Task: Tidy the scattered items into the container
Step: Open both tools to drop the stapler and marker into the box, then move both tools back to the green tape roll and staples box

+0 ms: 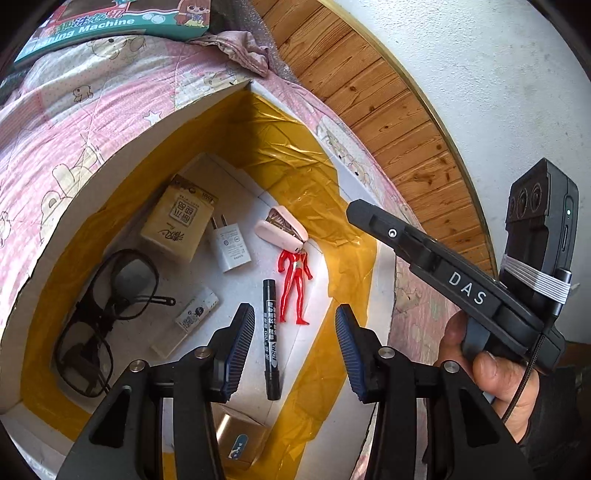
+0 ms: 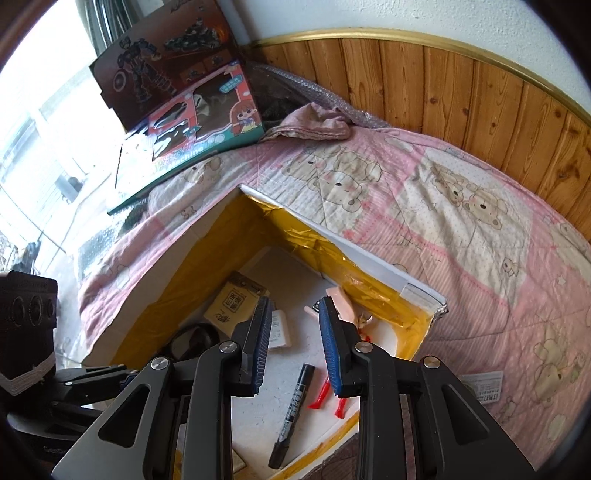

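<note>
A white foam box (image 1: 122, 155) (image 2: 369, 264) lined with yellow tape sits on the bed. Inside lie a red figure (image 1: 295, 284) (image 2: 325, 397), a black marker (image 1: 271, 339) (image 2: 291, 406), a white charger plug (image 1: 231, 247) (image 2: 279, 332), a tan tissue pack (image 1: 177, 221) (image 2: 231, 302), a pink stapler (image 1: 282, 229) (image 2: 345, 306), black glasses (image 1: 107, 314) (image 2: 192, 339), a small white pack (image 1: 186, 321) and a gold box (image 1: 240, 439). My left gripper (image 1: 295, 317) hangs open over the marker. My right gripper (image 2: 295, 310) hovers open above the box, holding nothing.
A pink bear-print quilt (image 2: 461, 221) covers the bed around the box. Toy boxes (image 2: 192, 122) (image 1: 110, 26) and a crumpled cloth (image 2: 314, 125) lie at the far end. A wood-panelled wall (image 2: 443, 81) runs behind. A hand (image 1: 491, 376) holds the right gripper's handle in the left wrist view.
</note>
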`<state>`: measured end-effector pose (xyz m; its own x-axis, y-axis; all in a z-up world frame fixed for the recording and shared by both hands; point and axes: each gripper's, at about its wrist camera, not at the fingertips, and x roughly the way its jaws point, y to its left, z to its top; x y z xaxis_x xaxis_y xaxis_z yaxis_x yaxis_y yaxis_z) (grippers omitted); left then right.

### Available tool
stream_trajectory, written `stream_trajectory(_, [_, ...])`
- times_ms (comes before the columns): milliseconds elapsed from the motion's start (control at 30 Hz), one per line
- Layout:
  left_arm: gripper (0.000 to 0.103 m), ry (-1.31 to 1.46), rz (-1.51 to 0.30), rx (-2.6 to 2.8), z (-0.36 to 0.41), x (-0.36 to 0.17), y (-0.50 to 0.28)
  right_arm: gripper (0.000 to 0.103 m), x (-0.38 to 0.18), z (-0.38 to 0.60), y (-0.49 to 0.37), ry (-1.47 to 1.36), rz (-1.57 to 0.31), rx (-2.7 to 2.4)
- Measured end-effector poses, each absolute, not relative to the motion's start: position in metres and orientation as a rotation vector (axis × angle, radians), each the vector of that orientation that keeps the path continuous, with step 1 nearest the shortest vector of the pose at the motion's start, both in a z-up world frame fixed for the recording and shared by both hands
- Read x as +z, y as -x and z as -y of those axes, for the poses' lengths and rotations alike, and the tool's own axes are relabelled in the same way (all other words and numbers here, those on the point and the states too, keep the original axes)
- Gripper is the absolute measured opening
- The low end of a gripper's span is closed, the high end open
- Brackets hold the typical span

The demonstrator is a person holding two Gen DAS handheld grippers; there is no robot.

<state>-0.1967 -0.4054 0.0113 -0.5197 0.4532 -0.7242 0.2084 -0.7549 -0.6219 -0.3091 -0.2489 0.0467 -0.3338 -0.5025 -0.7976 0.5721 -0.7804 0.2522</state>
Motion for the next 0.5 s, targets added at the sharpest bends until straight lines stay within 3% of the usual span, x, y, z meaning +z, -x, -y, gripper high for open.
stream_trajectory(500, [0.046,1.365,0.751,2.525,0.379,0.039,0.168,0.027,0.044,0.2,0.249,-1.25,0.184,-2.129])
